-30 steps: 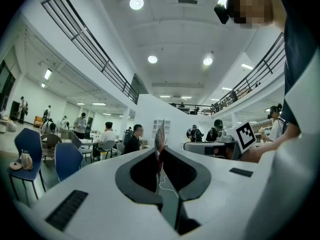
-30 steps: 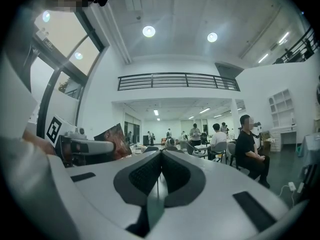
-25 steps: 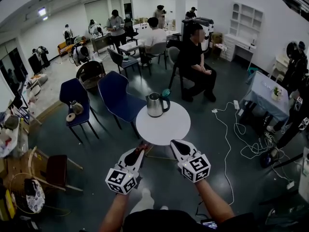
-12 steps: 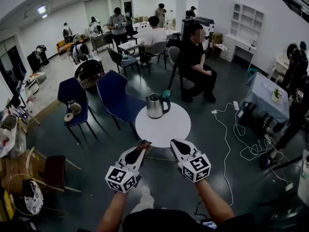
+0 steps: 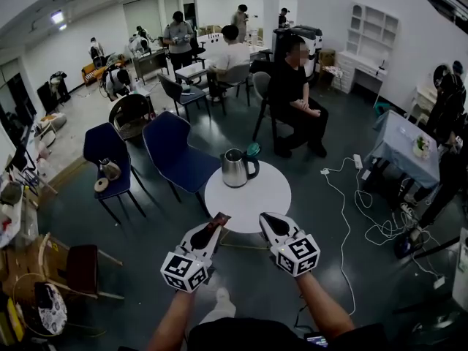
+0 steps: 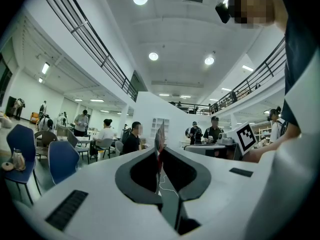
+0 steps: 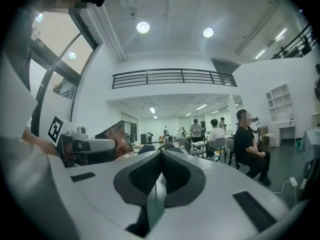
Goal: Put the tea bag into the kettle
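Note:
A steel kettle (image 5: 235, 168) with a black handle stands at the far side of a round white table (image 5: 252, 199). My left gripper (image 5: 214, 224) hovers at the table's near edge, shut on a brownish tea bag packet (image 5: 219, 219). In the left gripper view the packet (image 6: 159, 136) shows edge-on, sticking up from between the shut jaws of the left gripper (image 6: 159, 153). My right gripper (image 5: 265, 218) is beside it at the near edge, shut and empty. In the right gripper view the right gripper (image 7: 161, 155) has nothing between its jaws, and the tea bag packet (image 7: 118, 137) shows at the left.
A teal object (image 5: 253, 151) sits behind the kettle. Blue chairs (image 5: 174, 152) stand left of the table, and a seated person in black (image 5: 296, 97) is beyond it. White cables (image 5: 344, 196) trail over the floor at the right. Several people sit at tables farther back.
The view has drifted slightly, so the table and kettle sit a little lower in the picture. The tea bag packet shows more plainly at the left gripper's tip. Both grippers stay shut.

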Tool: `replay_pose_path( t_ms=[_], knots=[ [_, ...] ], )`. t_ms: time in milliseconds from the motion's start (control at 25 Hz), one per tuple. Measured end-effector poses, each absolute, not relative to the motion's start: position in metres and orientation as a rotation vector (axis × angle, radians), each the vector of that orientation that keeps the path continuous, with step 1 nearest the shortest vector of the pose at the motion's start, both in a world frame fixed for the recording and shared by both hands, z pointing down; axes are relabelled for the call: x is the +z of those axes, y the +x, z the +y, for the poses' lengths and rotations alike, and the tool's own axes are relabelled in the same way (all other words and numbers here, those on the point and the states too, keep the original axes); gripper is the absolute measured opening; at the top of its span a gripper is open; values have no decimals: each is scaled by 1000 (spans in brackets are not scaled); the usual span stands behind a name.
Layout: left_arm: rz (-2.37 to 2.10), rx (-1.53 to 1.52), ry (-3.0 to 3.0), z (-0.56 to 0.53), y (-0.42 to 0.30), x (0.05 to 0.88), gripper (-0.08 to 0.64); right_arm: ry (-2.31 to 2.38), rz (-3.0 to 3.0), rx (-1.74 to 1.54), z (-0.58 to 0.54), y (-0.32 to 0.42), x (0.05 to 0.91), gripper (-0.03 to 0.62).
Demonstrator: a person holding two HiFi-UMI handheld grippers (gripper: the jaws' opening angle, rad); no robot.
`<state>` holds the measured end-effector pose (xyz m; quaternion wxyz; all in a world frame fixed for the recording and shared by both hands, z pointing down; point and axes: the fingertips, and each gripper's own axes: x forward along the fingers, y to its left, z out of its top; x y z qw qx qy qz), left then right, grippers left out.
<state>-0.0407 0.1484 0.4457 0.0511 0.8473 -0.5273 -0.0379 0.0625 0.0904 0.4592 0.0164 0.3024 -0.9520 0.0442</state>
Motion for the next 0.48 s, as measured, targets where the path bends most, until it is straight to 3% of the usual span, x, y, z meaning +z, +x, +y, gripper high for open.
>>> replay_pose_path(
  t_ms=[480],
  knots=[
    [-1567, -113, 2576, 83, -66, 444, 38, 963, -2944, 148, 27, 37, 455, 15]
  ],
)
